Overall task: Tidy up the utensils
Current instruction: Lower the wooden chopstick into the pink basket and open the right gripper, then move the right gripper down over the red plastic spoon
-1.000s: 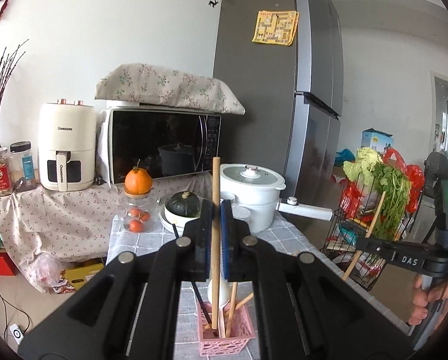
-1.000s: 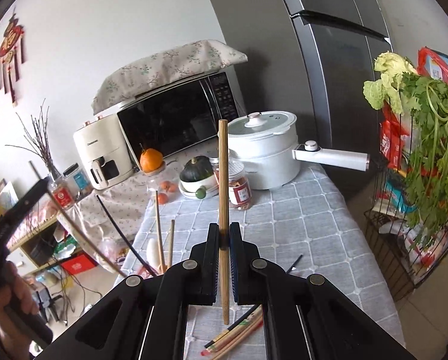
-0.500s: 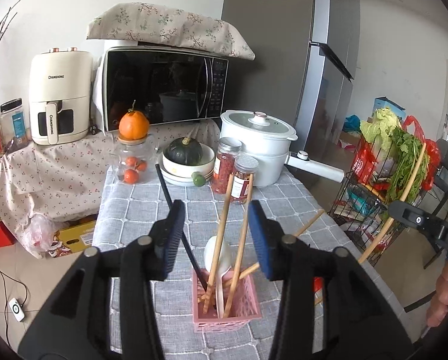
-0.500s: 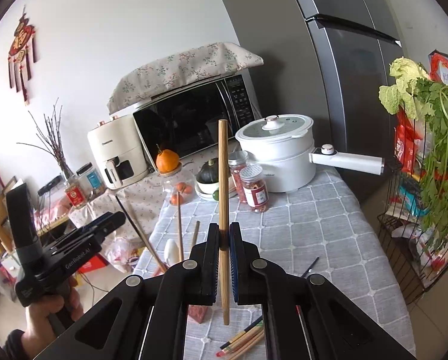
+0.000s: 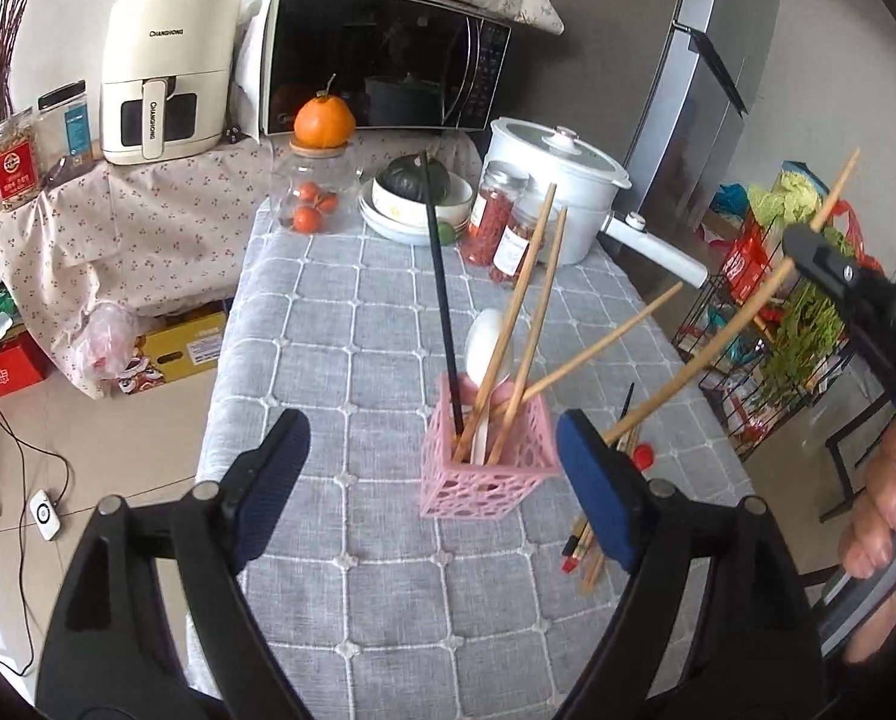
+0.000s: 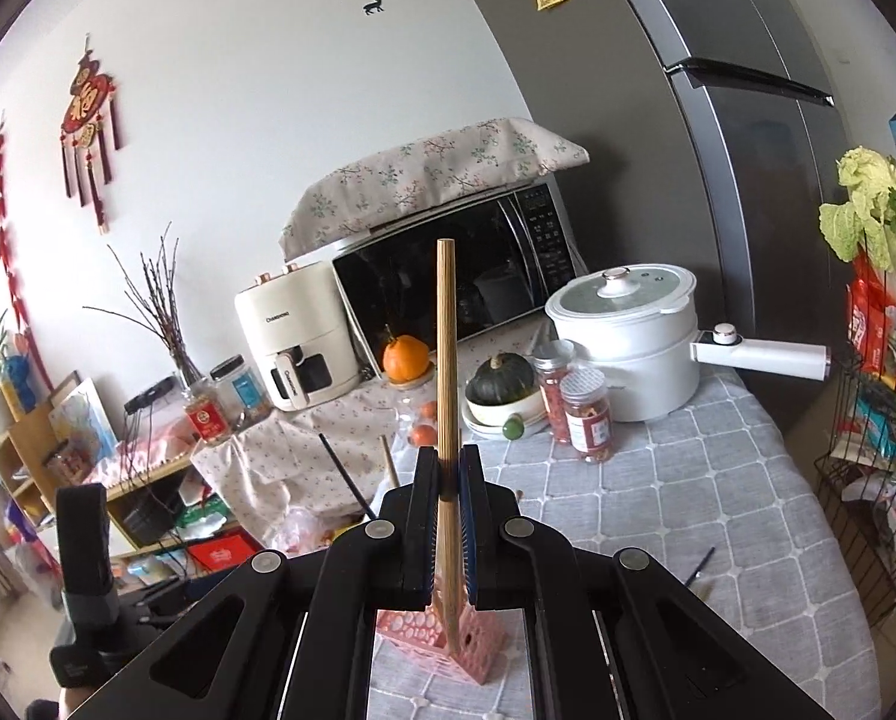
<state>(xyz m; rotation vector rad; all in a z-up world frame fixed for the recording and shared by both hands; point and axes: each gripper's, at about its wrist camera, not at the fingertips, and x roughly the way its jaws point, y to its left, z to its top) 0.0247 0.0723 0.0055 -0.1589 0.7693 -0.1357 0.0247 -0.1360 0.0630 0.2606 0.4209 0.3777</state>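
At the far edge of the bench stands a white pot with its handle pointing right, two red-filled jars just beside it, a bowl holding a dark green squash, and a glass jar topped by an orange. Behind them, on a lower flowered cloth, sit a microwave and a cream air fryer. A grey fridge rises at the far right corner.

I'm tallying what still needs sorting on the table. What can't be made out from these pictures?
- Loose chopsticks, left wrist view: mostly behind the left tongs' right finger, so no count.
- Holder, right wrist view: contents blocked by the right tongs and their chopstick.
- Utensil by the table edge, right wrist view: too small to identify.
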